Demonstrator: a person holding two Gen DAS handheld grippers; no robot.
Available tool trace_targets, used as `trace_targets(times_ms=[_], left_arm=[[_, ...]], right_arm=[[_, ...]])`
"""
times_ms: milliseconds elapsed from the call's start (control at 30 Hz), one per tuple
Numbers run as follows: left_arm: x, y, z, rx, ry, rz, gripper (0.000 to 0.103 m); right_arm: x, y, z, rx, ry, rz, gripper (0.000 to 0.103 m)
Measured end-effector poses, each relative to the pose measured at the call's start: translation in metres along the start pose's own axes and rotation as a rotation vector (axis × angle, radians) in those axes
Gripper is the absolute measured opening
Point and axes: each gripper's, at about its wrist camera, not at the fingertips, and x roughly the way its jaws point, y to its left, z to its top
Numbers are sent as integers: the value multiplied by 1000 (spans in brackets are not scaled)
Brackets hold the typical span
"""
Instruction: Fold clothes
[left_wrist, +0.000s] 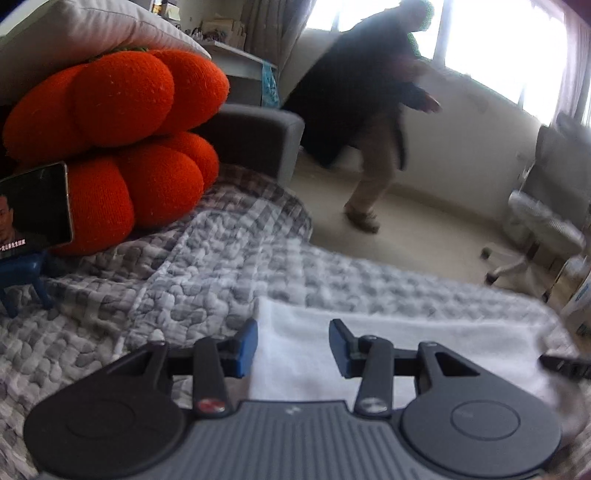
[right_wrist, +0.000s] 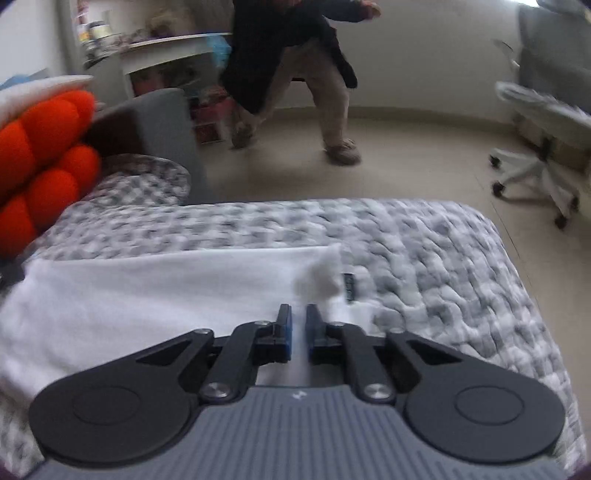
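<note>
**Get both corners pinched before you lift**

The white garment (right_wrist: 155, 291) lies flat on the grey quilted bed cover (right_wrist: 424, 258), its long side running across the bed, well in from the foot edge and closer to the right edge than the left. Your right gripper (right_wrist: 298, 334) sits low over the garment's right end, beside the small dark tag (right_wrist: 348, 288). Its jaws have drawn nearly together with only a thin white strip between the blue pads, so it looks clamped on a pinch of cloth, though the blur keeps that from being certain. Your left gripper (left_wrist: 293, 347) hangs over the garment's left end with jaws parted about halfway and nothing between them but the cloth lying beneath.

Bring the left down to the matching corner and take a shallow bite of the top layer only, not the quilt. Keep both grips level, then lift together so the fold edge stays straight. The orange cushion (left_wrist: 110, 140) and the phone (left_wrist: 33, 210) on its stand sit near the left side; keep your swing clear of them.
</note>
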Motion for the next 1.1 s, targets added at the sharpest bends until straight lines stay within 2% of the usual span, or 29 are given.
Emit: trace_targets(times_ms=[33,100,233,267,300,333,433,567,667,733,800,900,933,1100], left_arm=[[6,0,-1,7,20,9,44],[17,5,-1,-11,43,3,45],[21,12,3,-84,45,-10,45],[21,11,3,-92,41,-9,45],[19,8,4,-88,34,-9,45],[16,5,5,-82,26,-10,45],[4,-12,7,-38,-15,-14,45],[1,-35,0,33,-21,-40,48],[14,-44,-7,97,26,0,49],[18,-43,-9,112,25,19,49],[15,-39,-6,89,25,8,50],[14,-37,-5,73,27,-3,51],[13,-37,-4,72,28,-4,51],[15,-30,-1,11,33,-9,51]], right_arm=[[0,-7,0,34,-3,8,0],[1,-6,0,24,-8,-1,0],[2,4,1,-25,-4,-37,0],[1,6,3,-12,-6,-37,3],[0,8,6,3,-11,-36,7],[0,13,8,7,-18,-27,17],[-4,37,9,-47,-45,30,18],[11,70,7,-120,-4,96,18],[26,82,2,-165,29,72,18],[31,76,4,-131,29,63,17],[34,69,7,-62,32,63,17],[26,80,12,-72,20,31,21],[23,86,12,-87,13,40,27],[18,116,10,-139,40,181,27]])
